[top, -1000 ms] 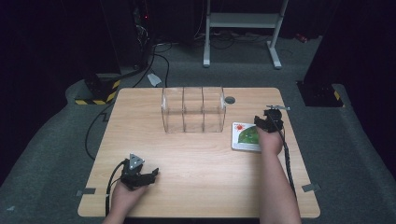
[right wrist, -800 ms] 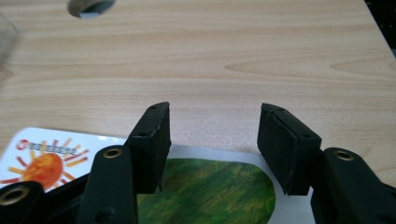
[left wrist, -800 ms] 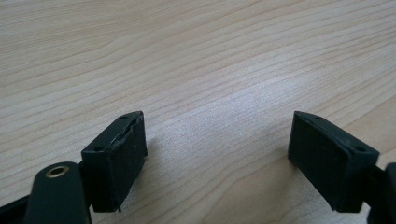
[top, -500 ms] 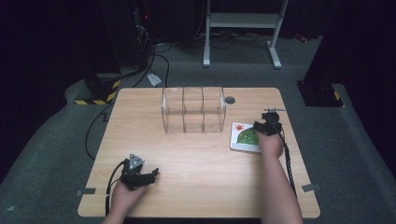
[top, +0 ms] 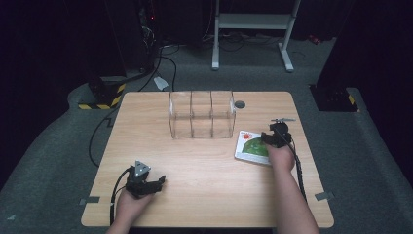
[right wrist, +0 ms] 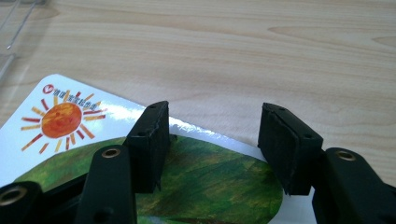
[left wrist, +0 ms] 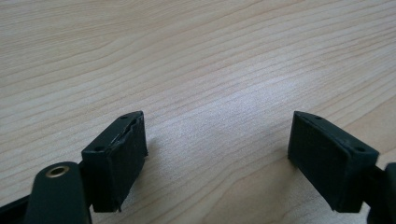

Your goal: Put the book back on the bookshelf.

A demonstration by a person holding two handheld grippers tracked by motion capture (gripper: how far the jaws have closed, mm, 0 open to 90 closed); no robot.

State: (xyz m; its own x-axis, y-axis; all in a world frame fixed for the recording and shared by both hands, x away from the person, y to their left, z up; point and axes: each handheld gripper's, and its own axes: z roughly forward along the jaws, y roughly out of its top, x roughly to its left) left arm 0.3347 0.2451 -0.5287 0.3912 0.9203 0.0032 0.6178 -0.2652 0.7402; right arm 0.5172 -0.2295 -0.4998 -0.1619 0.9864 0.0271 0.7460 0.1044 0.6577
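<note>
A white picture book [top: 249,145] with an orange sun and a green hill lies flat on the wooden table [top: 204,165], right of centre. My right gripper [top: 269,138] hovers low over the book's right edge, open. In the right gripper view [right wrist: 214,116] its left jaw stands over the green hill of the book [right wrist: 65,119] and its right jaw over the book's far edge, with nothing held between them. My left gripper [top: 159,181] rests near the table's front left, open wide [left wrist: 217,128] over bare wood.
A clear plastic rack [top: 202,114] with three compartments stands at the back middle of the table, just left of the book. A small round grommet [top: 239,104] sits behind it. Cables trail off the table's left and right sides.
My right gripper has come toward the person and slightly left, from beyond the book's far corner to over its right edge. The left gripper has stayed put.
</note>
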